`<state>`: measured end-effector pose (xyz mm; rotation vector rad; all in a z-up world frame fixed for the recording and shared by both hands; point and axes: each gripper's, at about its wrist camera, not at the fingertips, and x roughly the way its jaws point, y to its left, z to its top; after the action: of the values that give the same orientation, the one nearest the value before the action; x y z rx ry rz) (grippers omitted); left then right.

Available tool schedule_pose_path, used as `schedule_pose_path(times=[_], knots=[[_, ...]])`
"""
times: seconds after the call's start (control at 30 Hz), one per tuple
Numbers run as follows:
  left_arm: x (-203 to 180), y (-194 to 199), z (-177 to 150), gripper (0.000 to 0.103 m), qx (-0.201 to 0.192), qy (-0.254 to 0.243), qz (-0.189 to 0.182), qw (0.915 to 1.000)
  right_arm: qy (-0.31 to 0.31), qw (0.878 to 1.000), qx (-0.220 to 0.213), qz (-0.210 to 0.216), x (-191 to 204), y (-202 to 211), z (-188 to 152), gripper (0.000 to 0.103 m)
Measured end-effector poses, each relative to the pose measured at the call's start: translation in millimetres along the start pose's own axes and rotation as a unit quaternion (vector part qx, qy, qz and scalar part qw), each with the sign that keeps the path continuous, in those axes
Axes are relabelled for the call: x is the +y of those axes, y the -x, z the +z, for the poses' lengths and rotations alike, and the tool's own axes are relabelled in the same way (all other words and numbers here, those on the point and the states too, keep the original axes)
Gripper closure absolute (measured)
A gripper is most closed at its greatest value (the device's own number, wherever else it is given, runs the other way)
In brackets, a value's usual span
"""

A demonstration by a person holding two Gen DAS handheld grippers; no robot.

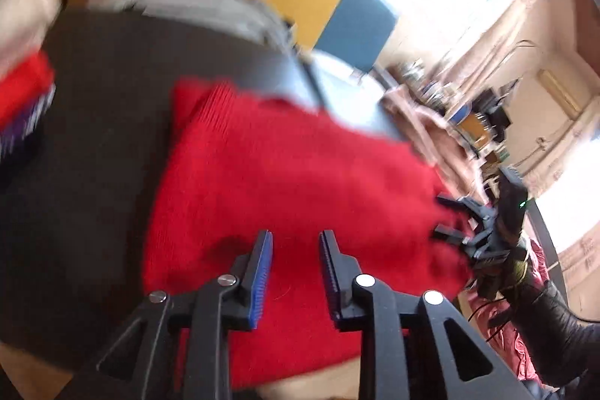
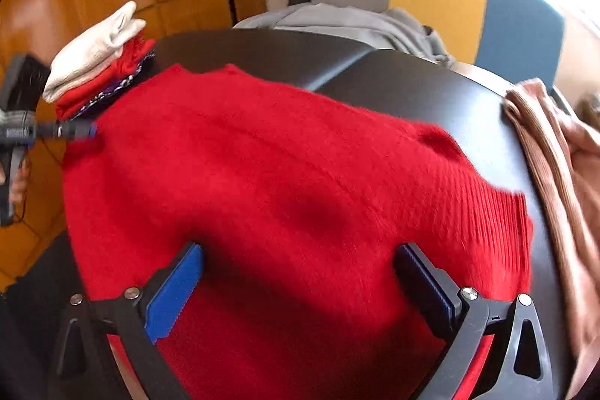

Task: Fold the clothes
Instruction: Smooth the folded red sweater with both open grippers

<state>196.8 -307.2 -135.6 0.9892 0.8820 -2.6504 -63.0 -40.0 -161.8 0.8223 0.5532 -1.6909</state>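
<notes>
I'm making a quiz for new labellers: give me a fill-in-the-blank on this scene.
1. The sweater spread on the table is ____.
2. The top item of the folded stack is ____ in colour.
3. The right gripper's jaws stand ____.
4. The garment at the table's right edge is ____.

Answers: red; cream; open; brown

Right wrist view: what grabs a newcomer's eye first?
A bright red sweater spread across the dark table. At its far left corner sits a stack of folded clothes; a brown garment hangs off the right edge. The right claw stands open above the sweater.
</notes>
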Motion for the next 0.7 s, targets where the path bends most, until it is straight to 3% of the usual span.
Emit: schedule_pose_path(times=[0.2,0.37,0.43,0.47,0.7], knots=[[-7,-43,49,0.076,0.000,-0.041,0.004,0.9991,-0.017,0.998,-0.038,0.043,8,-4,49,0.000],[28,-80,53,0.076,0.025,-0.040,0.106,0.9932,-0.001,1.000,0.010,-0.003,-2,-52,71,0.000],[36,-74,47,0.077,0.005,-0.019,0.110,0.9937,-0.012,1.000,0.021,-0.017,-17,-74,68,0.000],[41,-70,45,0.077,-0.005,-0.009,0.112,0.9936,-0.028,1.000,-0.004,0.003,-24,-74,65,0.000],[55,-37,45,0.078,-0.044,0.048,0.104,0.9925,-0.033,0.999,-0.016,0.013,-26,-72,65,0.000]])
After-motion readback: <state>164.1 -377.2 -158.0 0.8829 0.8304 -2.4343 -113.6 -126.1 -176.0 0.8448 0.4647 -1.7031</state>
